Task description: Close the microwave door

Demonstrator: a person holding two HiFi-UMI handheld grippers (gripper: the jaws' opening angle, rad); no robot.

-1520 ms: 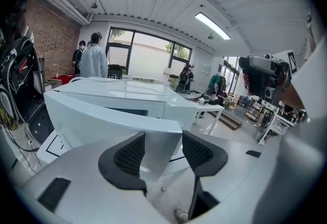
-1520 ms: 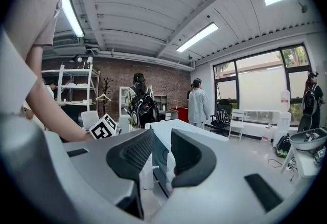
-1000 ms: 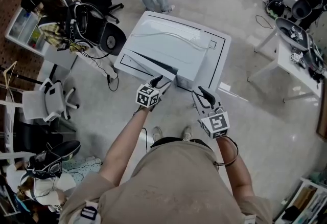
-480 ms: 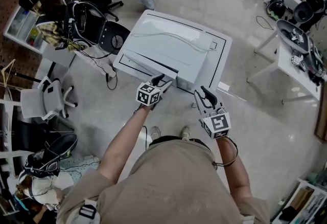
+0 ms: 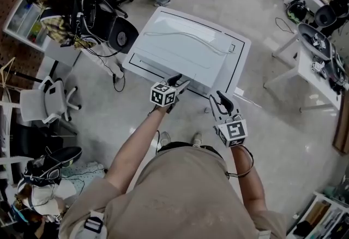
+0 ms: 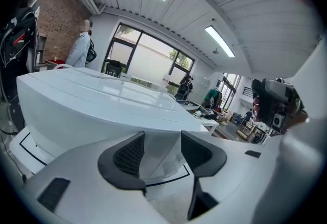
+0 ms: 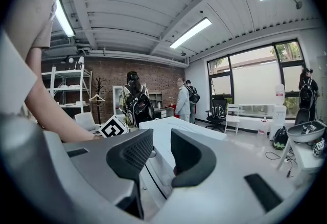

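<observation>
- Head view shows the white microwave (image 5: 185, 41) on a white desk (image 5: 233, 64) marked with a black outline, its front facing the person at the desk's near edge.
- The microwave door (image 5: 155, 67) runs along that front and looks nearly flush with the body. I cannot tell whether it has latched.
- The left hand-held gripper (image 5: 179, 82) has its tips at the front face, at the right end of the door. Its jaws are closing from a wide spread. In the left gripper view only the microwave body and desk surface show through the gap, so it grips nothing.
- The right hand-held gripper (image 5: 218, 99) hovers near the microwave's near right corner, just off the desk's near edge. Its jaws stand apart and empty, with the microwave's side visible between them in the right gripper view.
- The step in hand seems to be the last press home.
- The push should go through the left fingertips, squarely against the door's free end and straight toward the desk's far edge. An angled push could skid along the smooth panel.
- A steady, even push is better than a jab, because the body might slide out of the black outline.
- The right hand-held gripper could brace the near right corner if the body shifts.
- The push should end once the door sits flush along its whole length.
</observation>
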